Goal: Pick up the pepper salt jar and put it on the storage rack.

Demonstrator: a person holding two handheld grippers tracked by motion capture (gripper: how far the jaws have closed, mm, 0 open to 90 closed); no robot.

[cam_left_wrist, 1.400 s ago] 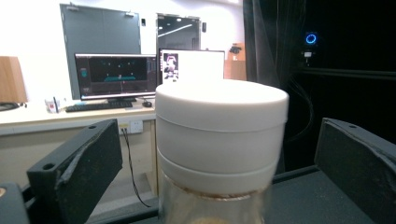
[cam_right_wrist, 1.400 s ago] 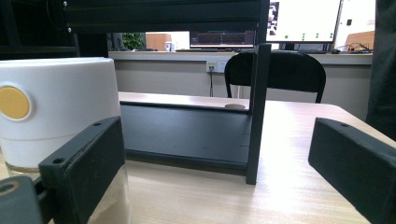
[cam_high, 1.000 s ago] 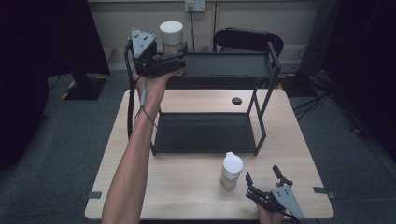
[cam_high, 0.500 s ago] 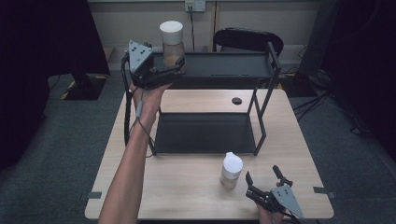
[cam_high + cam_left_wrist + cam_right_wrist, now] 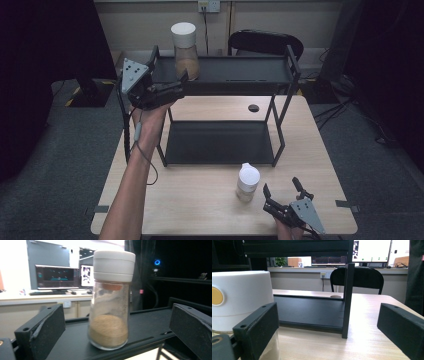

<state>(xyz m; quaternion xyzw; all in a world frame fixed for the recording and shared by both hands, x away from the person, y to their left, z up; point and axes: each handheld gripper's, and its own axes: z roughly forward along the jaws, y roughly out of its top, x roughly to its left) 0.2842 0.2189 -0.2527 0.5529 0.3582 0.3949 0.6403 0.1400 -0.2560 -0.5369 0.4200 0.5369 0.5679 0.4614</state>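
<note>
1. Left tool (image 5: 172, 86): its jaws stand apart, nothing between them. It sits raised at the top shelf's (image 5: 240, 75) 9 o'clock end, just beside the spice jar (image 5: 185, 50) without touching it.
2. In the left gripper view the spice jar (image 5: 110, 302) stands upright on the top shelf (image 5: 150, 322), white cap on, brown powder filling the lower part. It is centred between the two pads (image 5: 42, 327) with a gap on each side. I judge this jar as placed on the rack.
3. Right tool (image 5: 284, 196): jaws spread, empty, low over the bench (image 5: 200, 200) near its 5 o'clock corner.
4. Second jar (image 5: 247, 182) stands upright on the bench, just beside the right tool, at the tool's 10 o'clock. In the right gripper view the second jar (image 5: 239, 295) lies close against the near-side pad (image 5: 257, 327); I cannot tell whether they touch. It is not between the pads.
5. Lower shelf (image 5: 217, 142) carries nothing.
6. Progress, my judgement: one jar shelved, one left on the bench. Remaining: clear the left tool away, close the right tool around the second jar, lift it onto the rack.
</note>
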